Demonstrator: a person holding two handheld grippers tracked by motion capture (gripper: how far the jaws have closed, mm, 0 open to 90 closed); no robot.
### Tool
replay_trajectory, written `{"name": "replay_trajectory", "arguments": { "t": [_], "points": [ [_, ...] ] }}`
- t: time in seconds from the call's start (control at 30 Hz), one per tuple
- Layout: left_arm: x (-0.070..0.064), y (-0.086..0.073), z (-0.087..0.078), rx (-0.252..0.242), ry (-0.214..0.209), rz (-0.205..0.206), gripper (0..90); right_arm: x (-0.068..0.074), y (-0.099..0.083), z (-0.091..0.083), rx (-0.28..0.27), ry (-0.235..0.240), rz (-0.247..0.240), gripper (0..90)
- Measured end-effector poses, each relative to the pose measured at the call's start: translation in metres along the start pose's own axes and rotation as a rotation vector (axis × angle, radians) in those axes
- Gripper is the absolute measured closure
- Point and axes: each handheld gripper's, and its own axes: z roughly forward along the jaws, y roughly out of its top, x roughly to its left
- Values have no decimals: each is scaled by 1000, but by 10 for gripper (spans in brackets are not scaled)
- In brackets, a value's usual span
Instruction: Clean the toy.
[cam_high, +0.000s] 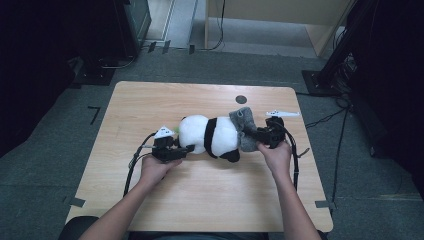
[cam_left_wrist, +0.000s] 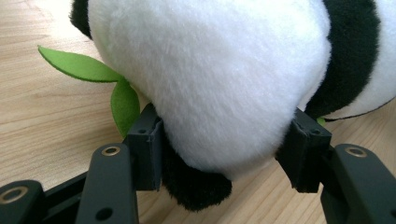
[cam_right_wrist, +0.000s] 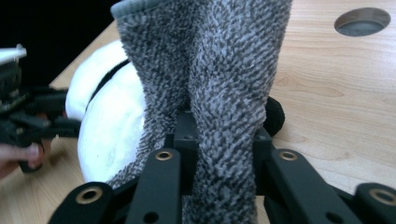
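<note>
Panda (cam_high: 210, 135) is lying mid-table; we are clamping its white end with the left gripper (cam_high: 186, 150), pinching the grey sock (cam_high: 245, 127) with the right gripper (cam_high: 256, 134). Sock is barely on; most pulling remains.

Wood table (cam_high: 200, 200) w/ cable hole (cam_high: 241, 99), grey carpet (cam_high: 45, 165), dim surroundings.
</note>
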Motion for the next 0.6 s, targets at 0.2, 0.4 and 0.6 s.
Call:
{"name": "replay_trajectory", "arguments": {
  "t": [0.2,0.4,0.6],
  "points": [
    [0,0,1,-1,-3,-2,413,-3,-4,5,-18,-1,21,746],
    [-1,-1,1,-1,0,2,413,-4,-8,8,-26,-11,29,761],
    [-1,-1,1,-4,1,0,411,-5,-13,10,-13,-46,39,762]
  ]
}}
